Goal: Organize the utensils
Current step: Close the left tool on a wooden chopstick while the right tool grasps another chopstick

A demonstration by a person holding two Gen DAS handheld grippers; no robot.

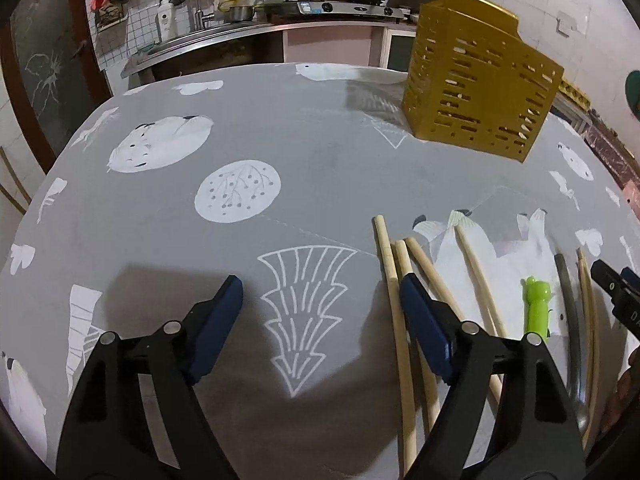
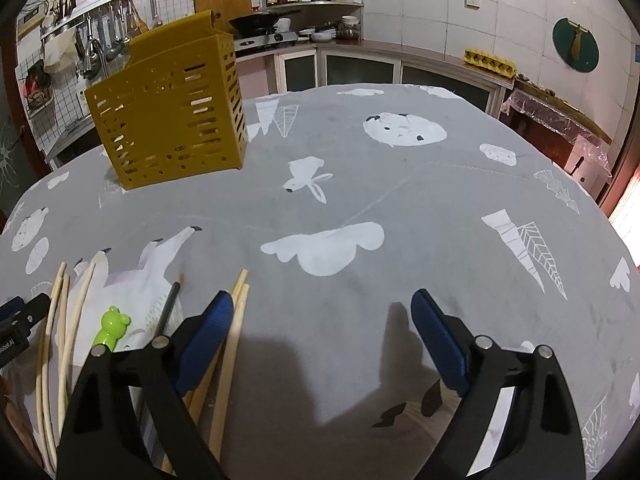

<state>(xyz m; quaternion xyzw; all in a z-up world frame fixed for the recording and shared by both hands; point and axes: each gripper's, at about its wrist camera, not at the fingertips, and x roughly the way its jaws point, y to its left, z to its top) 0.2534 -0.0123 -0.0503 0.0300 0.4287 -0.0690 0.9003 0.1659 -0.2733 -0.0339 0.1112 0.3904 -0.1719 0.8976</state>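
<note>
Both the left tongs and right tongs hang spread and empty over the desk's near edge. The chopsticks lie between them; one pair should be pinched mid-length, then carried to the yellow holder at the far edge.

Mustard-yellow slotted utensil holder upright at the table's far side, pale wooden chopsticks scattered lengthwise nearer, green frog-topped utensil and grey-handled utensil lying among them
</note>
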